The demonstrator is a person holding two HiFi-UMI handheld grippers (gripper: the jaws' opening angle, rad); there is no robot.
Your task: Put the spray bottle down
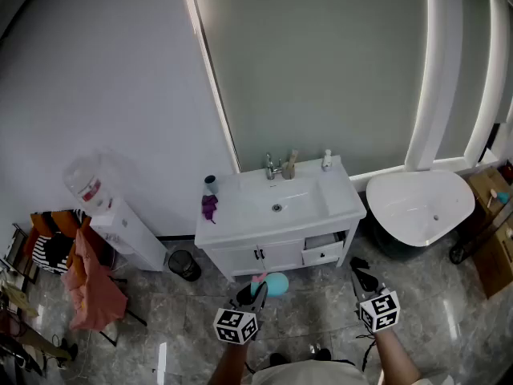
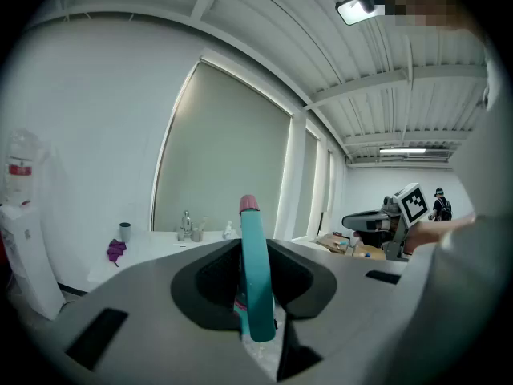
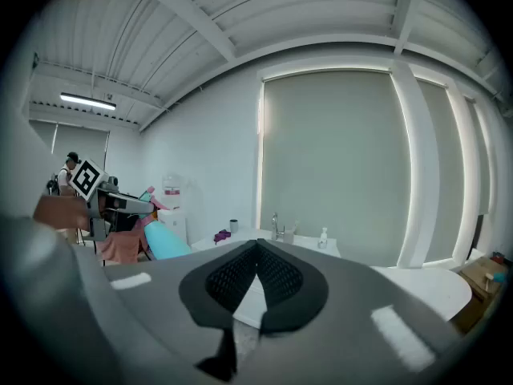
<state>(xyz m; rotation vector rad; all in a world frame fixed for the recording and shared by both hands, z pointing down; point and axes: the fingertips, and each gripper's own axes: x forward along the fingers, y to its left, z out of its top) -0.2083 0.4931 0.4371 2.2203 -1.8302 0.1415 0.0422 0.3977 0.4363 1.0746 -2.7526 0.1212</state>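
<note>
Well short of the washbasin vanity (image 1: 337, 203), the left gripper (image 1: 253, 294) pinches the teal spray bottle (image 2: 255, 283) between its jaws, carried in the air above the floor. Nothing is set down yet: reaching a surface and letting go are both left. The right gripper (image 3: 256, 251) is pressed together and empty.
</note>
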